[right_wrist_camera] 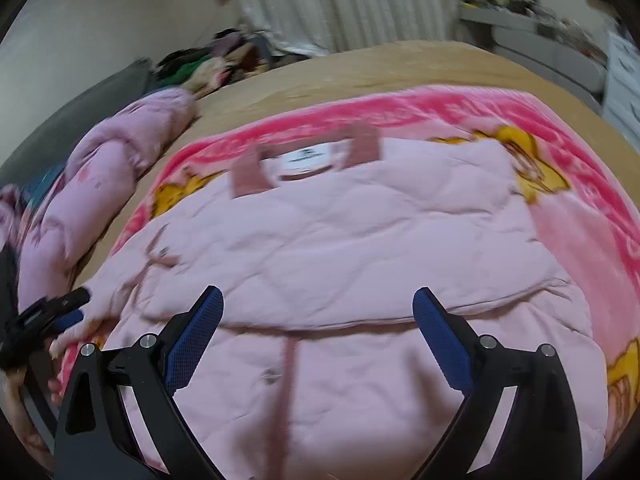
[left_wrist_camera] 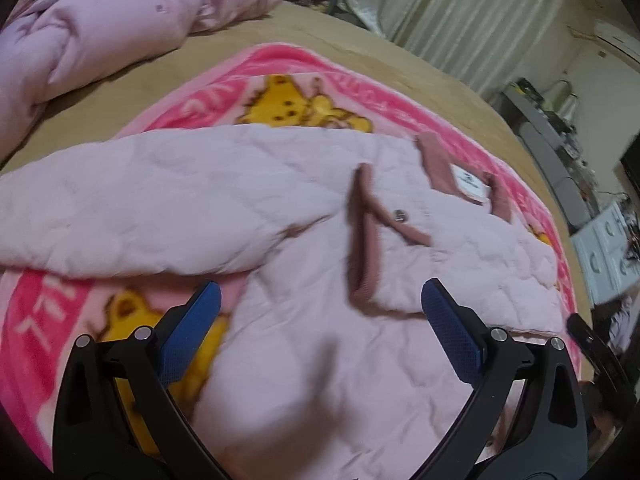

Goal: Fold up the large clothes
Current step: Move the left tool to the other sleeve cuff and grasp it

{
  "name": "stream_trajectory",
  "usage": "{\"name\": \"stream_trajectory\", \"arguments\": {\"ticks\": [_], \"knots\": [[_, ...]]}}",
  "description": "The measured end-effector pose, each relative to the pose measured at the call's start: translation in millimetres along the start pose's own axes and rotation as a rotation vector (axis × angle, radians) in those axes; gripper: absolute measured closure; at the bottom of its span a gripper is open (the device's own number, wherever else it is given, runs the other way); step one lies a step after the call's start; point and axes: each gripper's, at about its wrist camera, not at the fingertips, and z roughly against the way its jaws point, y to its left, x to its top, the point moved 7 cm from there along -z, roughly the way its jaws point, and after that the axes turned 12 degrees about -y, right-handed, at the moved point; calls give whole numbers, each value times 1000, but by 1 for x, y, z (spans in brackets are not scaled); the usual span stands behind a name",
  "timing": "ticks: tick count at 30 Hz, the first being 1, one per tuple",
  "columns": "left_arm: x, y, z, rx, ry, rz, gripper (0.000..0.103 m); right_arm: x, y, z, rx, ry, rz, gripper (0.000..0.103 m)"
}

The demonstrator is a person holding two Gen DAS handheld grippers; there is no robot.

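A pale pink quilted jacket (left_wrist_camera: 320,248) with dusty-rose trim lies spread on a pink cartoon blanket (left_wrist_camera: 280,64). One sleeve is folded across its body; the collar and white label (left_wrist_camera: 472,186) point to the far right. My left gripper (left_wrist_camera: 320,308) is open and empty just above the jacket's front. In the right wrist view the jacket (right_wrist_camera: 340,248) lies collar away, label (right_wrist_camera: 306,158) at the top. My right gripper (right_wrist_camera: 318,312) is open and empty above its lower half. The left gripper shows at that view's left edge (right_wrist_camera: 60,312), by the jacket's side.
The blanket (right_wrist_camera: 560,128) lies on a tan bed surface (left_wrist_camera: 360,36). A bundled pink duvet (left_wrist_camera: 100,28) sits at the bed's far side, also in the right wrist view (right_wrist_camera: 120,160). Curtains (left_wrist_camera: 460,8), grey furniture and white drawers (left_wrist_camera: 600,248) stand beyond the bed.
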Motion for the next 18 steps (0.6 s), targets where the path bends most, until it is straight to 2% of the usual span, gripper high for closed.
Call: {"name": "stream_trajectory", "arguments": {"ticks": [4, 9, 18], "knots": [[2, 26, 7, 65, -16, 31, 9, 0, 41, 3, 62, -10, 63, 8], [4, 55, 16, 100, -24, 86, 9, 0, 96, -2, 139, 1, 117, 8], [21, 121, 34, 222, -76, 187, 9, -4, 176, -15, 224, 18, 211, 8]]}}
